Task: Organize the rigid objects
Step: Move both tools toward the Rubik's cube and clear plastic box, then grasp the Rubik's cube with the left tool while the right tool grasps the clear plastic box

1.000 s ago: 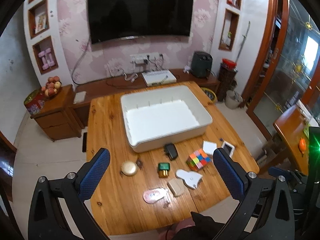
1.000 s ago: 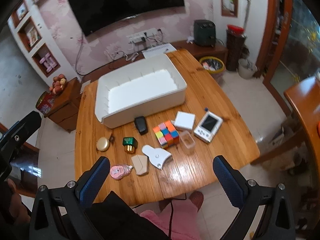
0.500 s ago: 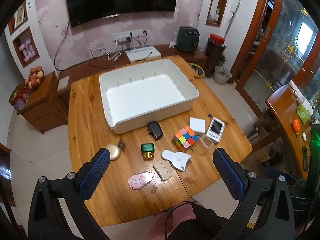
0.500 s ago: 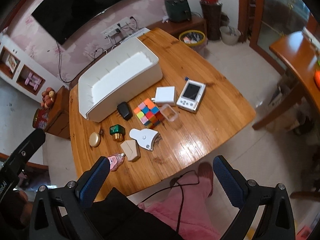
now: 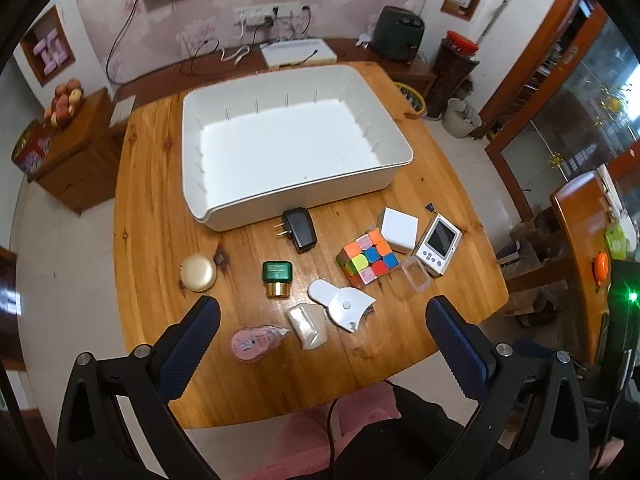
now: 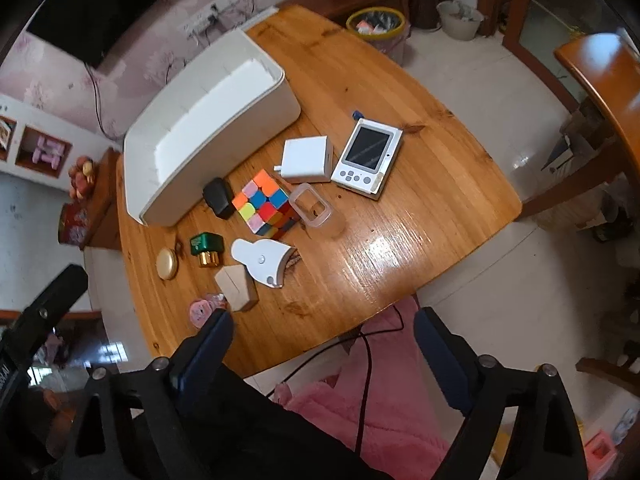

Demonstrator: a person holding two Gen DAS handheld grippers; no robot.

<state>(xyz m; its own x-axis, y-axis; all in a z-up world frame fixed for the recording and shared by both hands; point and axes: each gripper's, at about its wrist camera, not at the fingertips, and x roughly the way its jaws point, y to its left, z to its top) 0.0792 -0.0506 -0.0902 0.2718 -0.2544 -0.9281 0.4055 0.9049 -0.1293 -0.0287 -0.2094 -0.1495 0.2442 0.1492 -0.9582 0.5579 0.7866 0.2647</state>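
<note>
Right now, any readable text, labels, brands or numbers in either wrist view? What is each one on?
Nothing reads cleanly.
Green jar: pale print on its lid, too small to read.
Pink round case: dark printed design, blurred.
White handheld device: buttons but no legible marks, screen dark.
Red tin on the side cabinet: patterned, no legible words.
Left gripper's body, at the right wrist view's left edge: white letters, cut off and unreadable.

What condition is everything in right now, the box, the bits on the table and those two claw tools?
White bin: empty, on the table.
Puzzle cube: scrambled, on the table.
Clear small box: open-topped, empty.
Handheld device: screen dark.
Black plug adapter: unplugged, lying flat.
Green jar: capped, on its side.
Left gripper: open, holding nothing.
Right gripper: jaws closing, nothing between them.
</note>
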